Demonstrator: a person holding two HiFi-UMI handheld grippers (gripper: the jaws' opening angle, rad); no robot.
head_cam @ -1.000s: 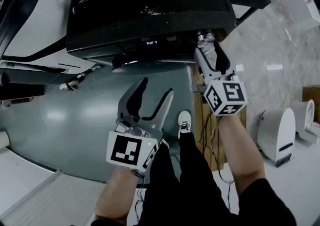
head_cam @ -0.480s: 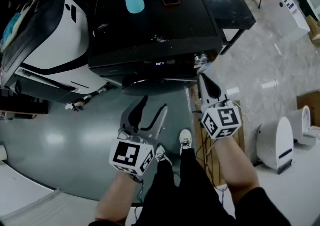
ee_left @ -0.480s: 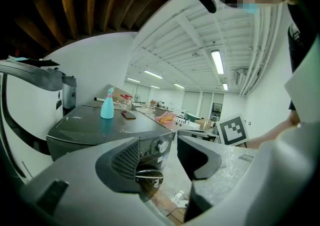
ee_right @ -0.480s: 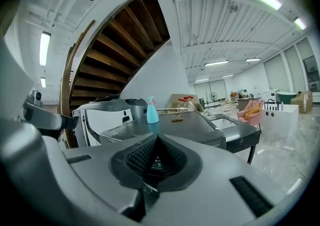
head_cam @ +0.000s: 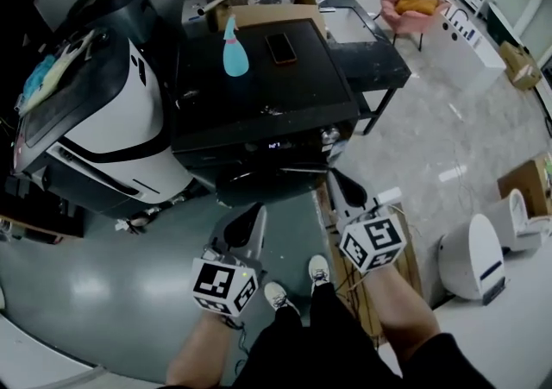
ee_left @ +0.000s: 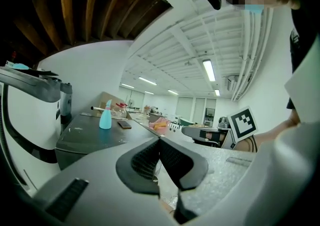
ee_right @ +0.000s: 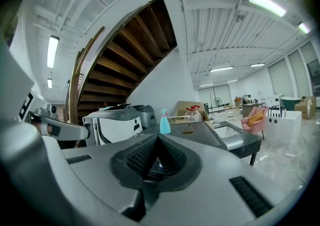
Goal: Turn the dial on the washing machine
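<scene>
- Right claw [head_cam: 333, 177]: my jaws have just closed, pad against pad, with nothing between them. The tip points toward the front of the washing machine [head_cam: 259, 77] and touches nothing.
- Left claw [head_cam: 257, 211]: it has also just closed and is empty. It hangs lower in the head view, well short of the machine's front.
- Dial [head_cam: 330, 135]: a small shiny knob at the right end of the front panel, just right of the lit display [head_cam: 274, 145]. It sits near my right claw's tip but apart from it. My right gripper view does not show it clearly past my own pads.
- Step in hand, as I judge it: the approach. The dial has not yet been touched.
- To do it well, I should use the right claw, since it is the nearer one. I must spread its jaws before going in, because shut pads can only bump the knob.
- I should keep the claw roughly level and square to the panel, with the knob centred between the pads, then close on its rim.
- I should turn by rolling my wrist about the line the claw points along. Swinging the arm would likely drag the pads off the knob.
- Risk: the knob looks smooth, so a shallow or off-centre grip may slip.
- The left claw should stay clear of the panel.
- The spray bottle [head_cam: 235, 51] and phone [head_cam: 281, 48] on the lid are out of the way and need no attention.
</scene>
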